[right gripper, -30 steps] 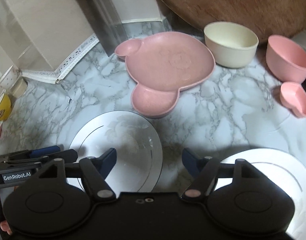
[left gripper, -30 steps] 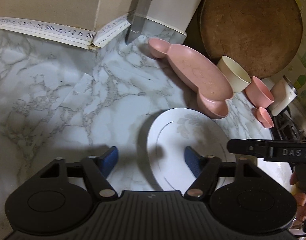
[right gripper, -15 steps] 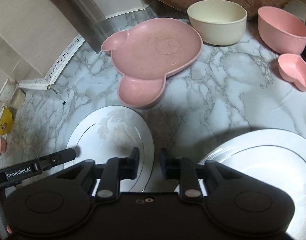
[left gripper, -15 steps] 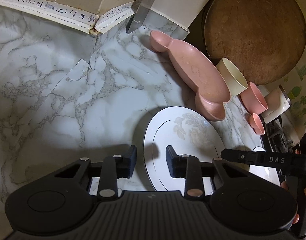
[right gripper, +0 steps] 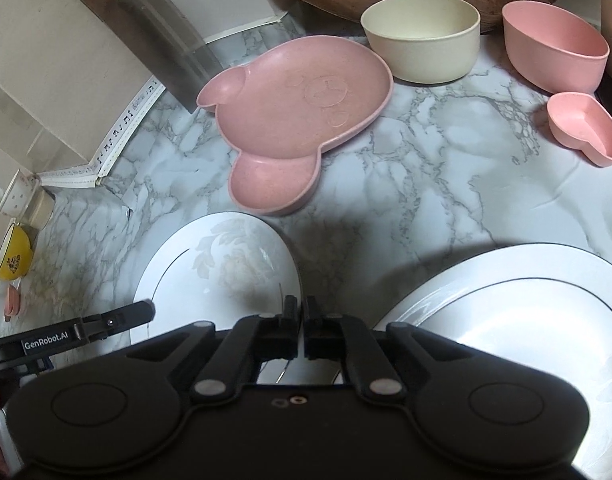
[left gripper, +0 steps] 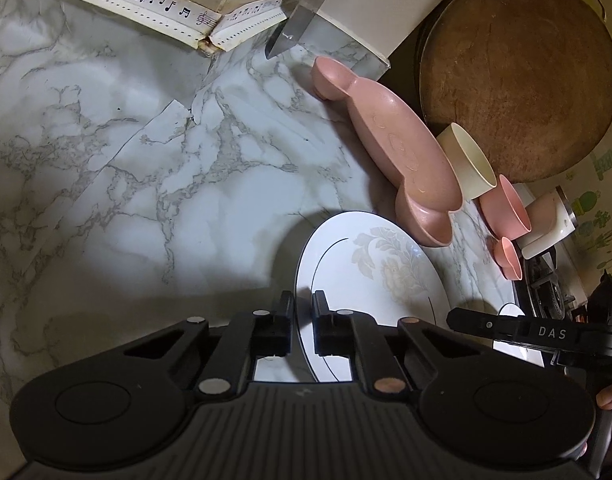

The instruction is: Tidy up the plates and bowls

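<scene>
A small white floral plate (left gripper: 377,276) (right gripper: 222,272) lies on the marble counter. My left gripper (left gripper: 303,316) is shut on its left rim. My right gripper (right gripper: 302,320) is shut on its right rim. A larger white plate (right gripper: 513,320) lies to the right. Behind stand a pink bear-shaped plate (right gripper: 302,120) (left gripper: 405,152), a cream bowl (right gripper: 421,44) (left gripper: 469,160), a pink bowl (right gripper: 553,48) (left gripper: 509,208) and a small pink heart-shaped dish (right gripper: 585,128) (left gripper: 509,258).
A round wooden board (left gripper: 517,68) leans at the back right. A cleaver (right gripper: 166,44) (left gripper: 302,20) rests against a white box. A yellow cup (right gripper: 12,256) sits far left. The marble counter (left gripper: 146,180) spreads to the left.
Both grippers went from wide open to shut, each closing on a rim of the small floral plate. Both views moved slightly nearer the plate.
</scene>
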Action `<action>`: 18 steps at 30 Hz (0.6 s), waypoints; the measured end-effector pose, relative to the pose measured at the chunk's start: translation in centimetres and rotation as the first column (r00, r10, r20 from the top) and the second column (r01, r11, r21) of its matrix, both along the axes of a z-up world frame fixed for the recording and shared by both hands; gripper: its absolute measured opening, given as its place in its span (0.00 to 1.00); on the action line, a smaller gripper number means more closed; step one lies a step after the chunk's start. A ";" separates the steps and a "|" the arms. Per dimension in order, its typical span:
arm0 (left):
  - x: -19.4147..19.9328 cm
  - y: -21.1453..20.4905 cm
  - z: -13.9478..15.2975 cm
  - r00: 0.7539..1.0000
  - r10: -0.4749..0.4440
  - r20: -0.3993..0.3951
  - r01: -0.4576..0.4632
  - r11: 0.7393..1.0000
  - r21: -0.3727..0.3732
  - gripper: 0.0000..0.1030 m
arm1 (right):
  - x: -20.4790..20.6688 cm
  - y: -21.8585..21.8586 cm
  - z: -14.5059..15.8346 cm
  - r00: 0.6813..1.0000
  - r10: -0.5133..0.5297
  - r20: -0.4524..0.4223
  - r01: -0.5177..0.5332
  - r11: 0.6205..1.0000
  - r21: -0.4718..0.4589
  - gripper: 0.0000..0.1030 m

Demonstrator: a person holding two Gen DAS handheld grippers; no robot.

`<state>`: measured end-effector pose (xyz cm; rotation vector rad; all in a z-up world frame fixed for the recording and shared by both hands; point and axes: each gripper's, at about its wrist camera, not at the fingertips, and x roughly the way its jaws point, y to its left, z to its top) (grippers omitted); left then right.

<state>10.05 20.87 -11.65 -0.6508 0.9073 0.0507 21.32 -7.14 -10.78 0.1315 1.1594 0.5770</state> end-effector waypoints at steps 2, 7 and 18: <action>0.0 0.0 0.0 1.000 -0.003 0.002 0.003 1.000 0.002 0.08 | 0.0 0.0 0.0 1.000 0.002 0.002 -0.002 1.000 -0.001 0.04; 0.0 -0.1 0.1 1.000 -0.001 0.000 0.001 1.000 0.006 0.08 | 0.1 -0.1 -0.1 1.000 -0.001 -0.007 0.001 1.000 0.011 0.04; 0.0 0.0 0.1 1.000 -0.008 0.000 0.008 1.000 0.025 0.08 | 0.5 -0.2 -0.4 1.000 -0.008 -0.027 0.009 0.999 0.037 0.04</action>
